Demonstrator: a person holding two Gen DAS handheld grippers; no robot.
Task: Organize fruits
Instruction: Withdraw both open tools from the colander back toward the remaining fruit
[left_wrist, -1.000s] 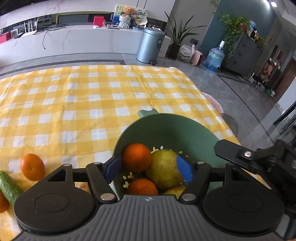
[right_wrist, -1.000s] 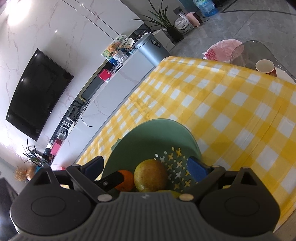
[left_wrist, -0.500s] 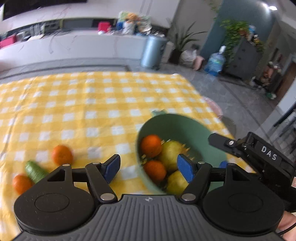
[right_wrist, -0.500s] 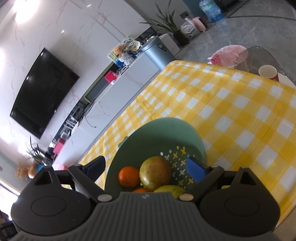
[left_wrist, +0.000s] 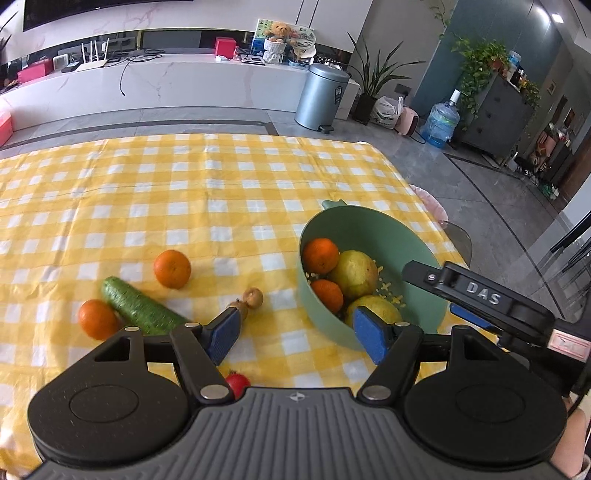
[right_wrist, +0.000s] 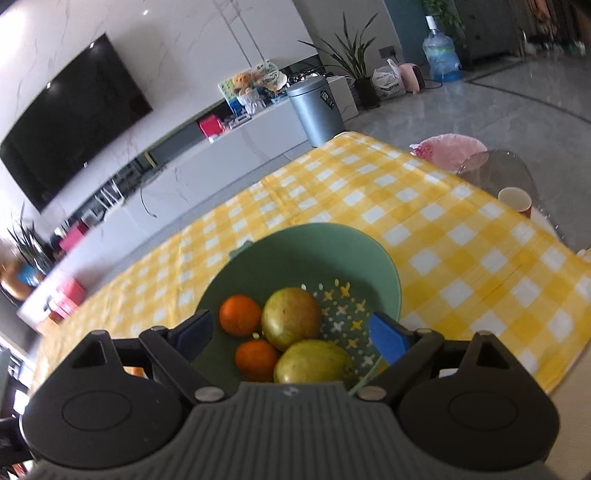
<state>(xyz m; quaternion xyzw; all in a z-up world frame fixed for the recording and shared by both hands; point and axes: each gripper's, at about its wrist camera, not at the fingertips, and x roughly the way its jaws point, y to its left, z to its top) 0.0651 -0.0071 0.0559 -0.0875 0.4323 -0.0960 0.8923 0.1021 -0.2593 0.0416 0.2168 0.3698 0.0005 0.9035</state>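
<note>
Mid-sort, by my reading: the green bowl (left_wrist: 369, 236), ahead and right of the left tool (left_wrist: 295, 332), holds two oranges and two pears. Both tools gape empty, the right tool (right_wrist: 291, 332) above the bowl. Next calls for reaching the loose orange (left_wrist: 172, 268) ahead-left on the yellow-checked tabletop (left_wrist: 184, 184); a living room lies beyond

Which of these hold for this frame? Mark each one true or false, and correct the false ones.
1. The green bowl holds two oranges and two pears. True.
2. The cucumber lies inside the bowl. False: it lies on the checked tablecloth, between two oranges.
3. The left gripper holds an orange. False: its jaws are open and hold nothing.
4. A paper cup stands beyond the tablecloth's edge. True.
5. The right gripper is open. True.
</note>
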